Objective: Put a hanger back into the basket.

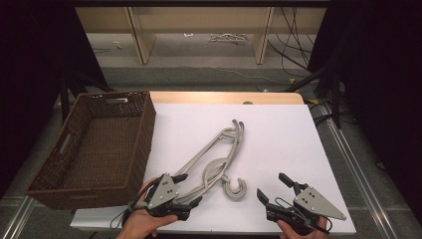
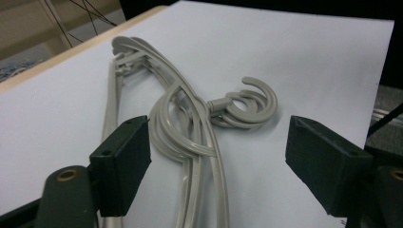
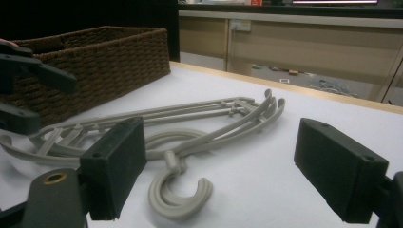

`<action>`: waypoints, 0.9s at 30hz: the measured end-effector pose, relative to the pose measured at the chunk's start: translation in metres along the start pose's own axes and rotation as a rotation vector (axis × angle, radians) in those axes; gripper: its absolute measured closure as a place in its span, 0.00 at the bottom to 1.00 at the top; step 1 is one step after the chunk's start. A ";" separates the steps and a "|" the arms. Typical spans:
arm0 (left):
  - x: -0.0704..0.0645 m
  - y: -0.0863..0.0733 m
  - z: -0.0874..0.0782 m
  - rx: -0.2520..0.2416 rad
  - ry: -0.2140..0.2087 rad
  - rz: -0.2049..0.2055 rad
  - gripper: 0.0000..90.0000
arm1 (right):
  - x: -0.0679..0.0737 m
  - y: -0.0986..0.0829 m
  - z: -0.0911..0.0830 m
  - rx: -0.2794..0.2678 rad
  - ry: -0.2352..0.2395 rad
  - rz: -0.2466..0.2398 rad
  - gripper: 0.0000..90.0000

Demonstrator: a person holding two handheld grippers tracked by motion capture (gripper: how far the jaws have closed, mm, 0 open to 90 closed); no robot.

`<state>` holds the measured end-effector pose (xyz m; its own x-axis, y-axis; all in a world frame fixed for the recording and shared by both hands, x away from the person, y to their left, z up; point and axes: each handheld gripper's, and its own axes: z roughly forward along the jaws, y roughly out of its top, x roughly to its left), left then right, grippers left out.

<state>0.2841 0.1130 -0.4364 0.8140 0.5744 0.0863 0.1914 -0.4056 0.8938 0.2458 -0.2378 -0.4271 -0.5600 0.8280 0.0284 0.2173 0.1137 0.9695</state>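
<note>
Here, going from the left, the basket (image 1: 94,144) stands at the table's left edge, and just beside it the left gripper (image 1: 188,189) has its jaws wide open around the near end of the stacked hangers (image 1: 214,159), which lie mid-table. The right gripper (image 1: 271,186), open and empty, hovers near the hooks (image 1: 235,188). Because the hangers are nested loosely, a grip on one arm may lift a single hanger and drag or spill the others.

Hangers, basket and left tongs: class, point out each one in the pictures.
hangers (image 1: 215,149), high view, on the grey arms mid-stack.
basket (image 1: 143,130), high view, on its woven right wall.
left tongs (image 1: 189,189), high view, midway between the open fingertips.
</note>
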 end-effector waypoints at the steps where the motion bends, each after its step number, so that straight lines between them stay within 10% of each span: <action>1: -0.001 0.004 0.009 0.037 -0.014 0.016 0.27 | 0.000 0.000 0.000 0.003 -0.002 0.001 0.21; 12: -0.003 0.020 0.061 0.243 -0.033 0.181 0.40 | -0.001 0.000 -0.001 -0.001 -0.001 0.011 0.21; 27: -0.002 0.028 0.106 0.405 -0.047 0.205 0.57 | -0.003 -0.001 -0.001 -0.020 -0.001 0.012 0.21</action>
<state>0.3462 0.0247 -0.4580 0.8798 0.4241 0.2145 0.2155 -0.7582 0.6154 0.2466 -0.2405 -0.4279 -0.5571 0.8295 0.0395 0.2074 0.0929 0.9738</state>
